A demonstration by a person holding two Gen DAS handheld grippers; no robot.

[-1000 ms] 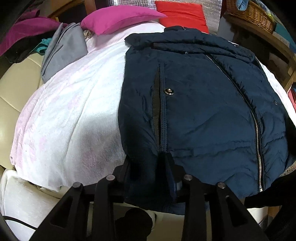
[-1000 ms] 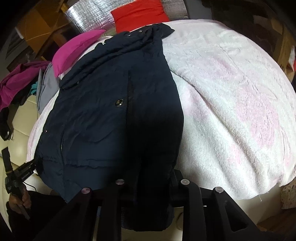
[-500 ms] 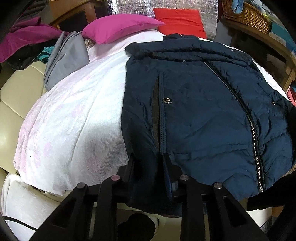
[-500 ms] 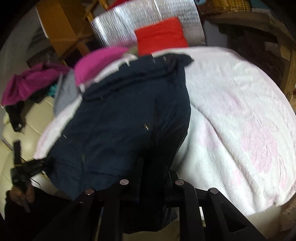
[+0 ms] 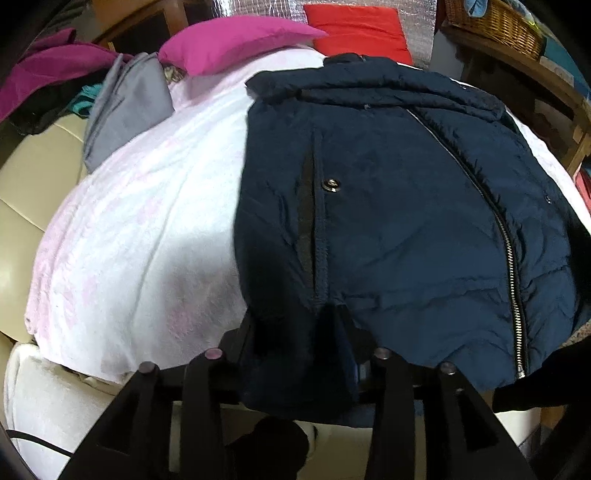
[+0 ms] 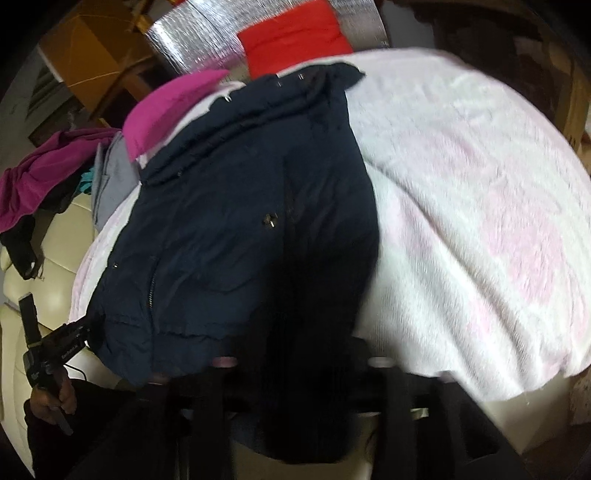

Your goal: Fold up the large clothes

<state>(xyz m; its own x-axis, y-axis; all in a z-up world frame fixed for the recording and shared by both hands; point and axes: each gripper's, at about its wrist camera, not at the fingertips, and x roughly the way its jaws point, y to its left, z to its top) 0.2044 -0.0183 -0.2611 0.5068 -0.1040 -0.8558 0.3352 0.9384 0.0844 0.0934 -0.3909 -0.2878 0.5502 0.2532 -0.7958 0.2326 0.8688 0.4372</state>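
My left gripper (image 5: 295, 332) and right gripper (image 6: 295, 354) were both opening their fingers, the navy jacket's (image 5: 399, 206) hem between them, on a pink blanket (image 5: 147, 229).

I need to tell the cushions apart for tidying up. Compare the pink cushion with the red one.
The pink cushion is magenta and lies flat on the pale blanket; the red cushion is bright red and leans up against the silver foil panel. The pink cushion sits left of the navy jacket's collar, next to a grey garment; the red cushion sits behind the collar. Both are plain, single-colour and lie at the far end.
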